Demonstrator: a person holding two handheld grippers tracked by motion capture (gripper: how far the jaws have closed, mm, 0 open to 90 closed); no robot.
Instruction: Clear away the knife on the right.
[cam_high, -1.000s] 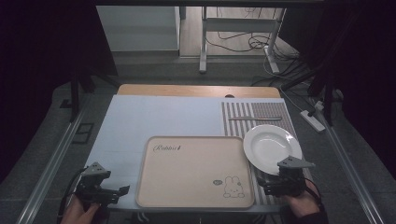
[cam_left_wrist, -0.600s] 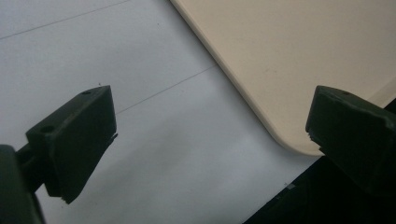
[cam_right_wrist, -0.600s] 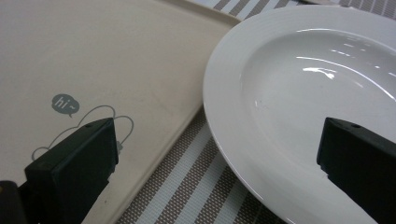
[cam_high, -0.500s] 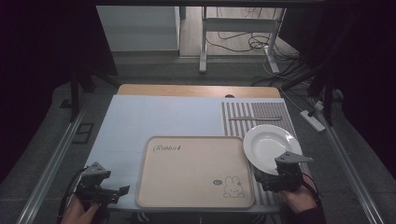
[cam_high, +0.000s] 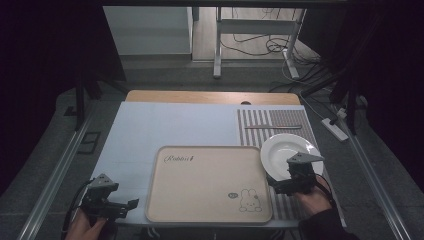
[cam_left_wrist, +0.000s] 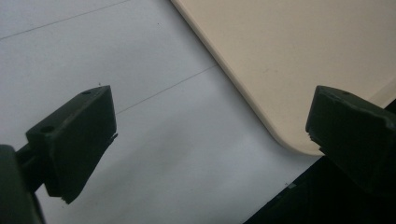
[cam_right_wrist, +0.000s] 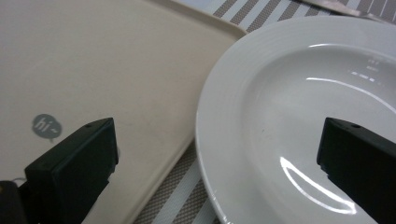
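A beige tray (cam_high: 210, 182) with a rabbit drawing lies at the table's front centre. A white plate (cam_high: 287, 150) rests on a striped placemat (cam_high: 270, 122), its rim overlapping the tray's right edge. My right gripper (cam_high: 281, 184) is open at the plate's near-left rim. In the right gripper view its jaws (cam_right_wrist: 219, 135) straddle the rim, the left one over the tray (cam_right_wrist: 116, 60) and the right one over the plate (cam_right_wrist: 299, 93). My left gripper (cam_high: 129, 206) is open and empty by the tray's front-left corner. In the left gripper view (cam_left_wrist: 215, 100) that corner of the tray (cam_left_wrist: 280, 51) lies between the jaws.
A thin metal utensil (cam_high: 273, 127) lies across the placemat behind the plate. A white cover (cam_high: 170, 125) spans the table's left and middle, with bare wood (cam_high: 210, 96) at the far edge. The table's front edge is right below both hands.
My right gripper has moved left and slightly forward, up to the plate's near-left rim. The left gripper has stayed put.
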